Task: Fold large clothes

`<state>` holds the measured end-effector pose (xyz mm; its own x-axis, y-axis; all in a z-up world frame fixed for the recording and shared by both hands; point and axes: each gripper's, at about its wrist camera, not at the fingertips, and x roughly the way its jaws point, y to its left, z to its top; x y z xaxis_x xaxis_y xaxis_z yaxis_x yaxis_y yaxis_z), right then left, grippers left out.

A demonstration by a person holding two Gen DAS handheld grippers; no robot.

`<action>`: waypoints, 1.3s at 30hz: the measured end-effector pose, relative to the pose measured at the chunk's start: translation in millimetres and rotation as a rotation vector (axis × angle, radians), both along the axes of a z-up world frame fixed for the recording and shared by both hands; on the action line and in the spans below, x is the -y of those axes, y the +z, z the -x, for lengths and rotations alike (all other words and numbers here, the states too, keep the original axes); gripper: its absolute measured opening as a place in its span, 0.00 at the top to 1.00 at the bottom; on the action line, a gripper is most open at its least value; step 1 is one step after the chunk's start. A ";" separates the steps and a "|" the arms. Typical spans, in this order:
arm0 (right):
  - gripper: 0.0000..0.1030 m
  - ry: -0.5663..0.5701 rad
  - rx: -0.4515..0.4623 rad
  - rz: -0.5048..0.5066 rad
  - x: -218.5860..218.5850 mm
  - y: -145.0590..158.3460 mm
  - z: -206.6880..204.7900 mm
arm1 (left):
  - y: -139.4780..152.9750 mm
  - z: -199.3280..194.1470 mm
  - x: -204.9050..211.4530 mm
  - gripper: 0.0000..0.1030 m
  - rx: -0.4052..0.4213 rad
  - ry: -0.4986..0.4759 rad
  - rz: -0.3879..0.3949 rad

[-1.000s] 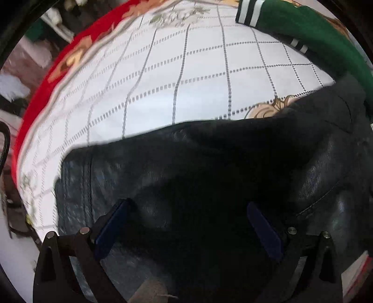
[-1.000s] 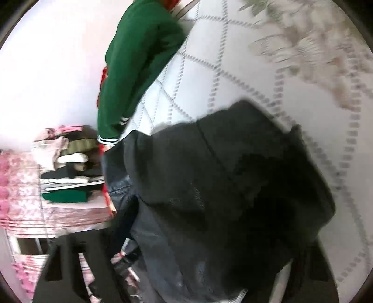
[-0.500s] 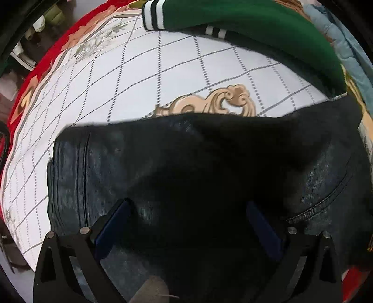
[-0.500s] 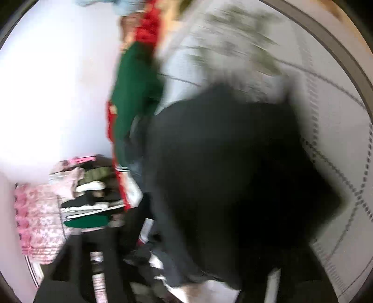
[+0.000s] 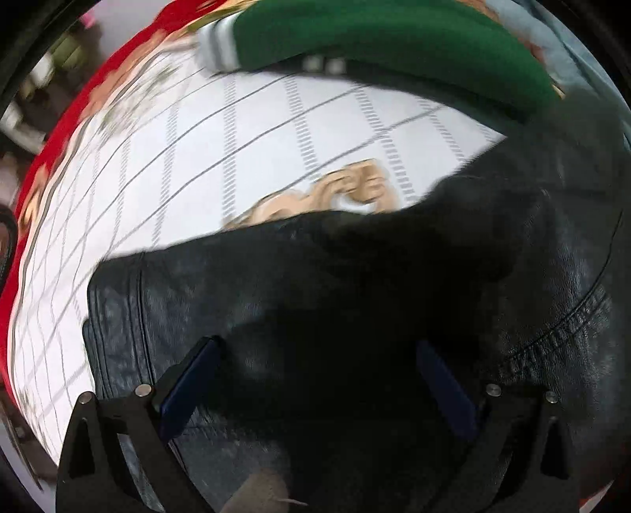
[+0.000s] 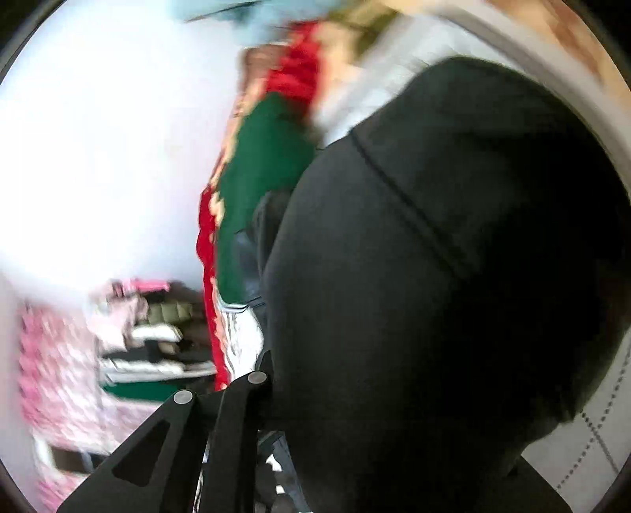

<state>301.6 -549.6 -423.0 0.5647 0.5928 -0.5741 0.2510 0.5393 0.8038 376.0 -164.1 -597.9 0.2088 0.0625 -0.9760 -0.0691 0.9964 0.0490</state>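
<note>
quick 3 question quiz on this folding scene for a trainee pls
1. True or false: the left tool has its jaws wide apart over the black jacket.
2. What colour is the garment with the striped cuff, beyond the jacket? A blue, B green, C yellow.
3. Fill in: the checked cover has a ___ border.
Key: 1 true; 2 B; 3 red.

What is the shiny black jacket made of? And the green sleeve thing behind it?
The black jacket looks like leather or a fake leather: it has a soft sheen, a fine wrinkly grain and stitched seams. The green garment looks like a matte knit, with a ribbed white-striped cuff. Blur leaves both unsure.
</note>
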 end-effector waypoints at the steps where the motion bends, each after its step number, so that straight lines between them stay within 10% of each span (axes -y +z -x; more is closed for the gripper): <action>1: 0.83 0.018 0.015 0.039 -8.0 14.0 -3.3 | -1.0 -1.5 1.9 0.00 0.001 -0.017 0.008; 13: 0.83 0.350 0.163 0.563 -183.0 120.0 -13.2 | 1.7 0.9 -39.2 0.01 -0.004 -0.002 0.194; 19: 0.83 0.588 0.258 0.755 -304.7 133.0 6.8 | 48.4 85.9 -175.6 0.01 0.074 0.345 0.262; 26: 0.75 0.901 0.244 0.916 -454.4 58.8 65.0 | 98.0 210.3 -309.2 0.01 0.128 0.686 0.115; 30: 0.38 1.105 0.162 0.941 -515.5 6.5 91.4 | 112.5 248.3 -347.4 0.01 0.173 0.760 0.026; 35: 0.32 1.220 0.186 0.721 -513.0 41.2 101.2 | 149.4 242.3 -348.7 0.01 0.250 0.746 0.069; 39: 0.29 1.204 0.036 0.442 -464.5 71.4 96.9 | 174.8 219.3 -329.4 0.01 0.295 0.656 0.127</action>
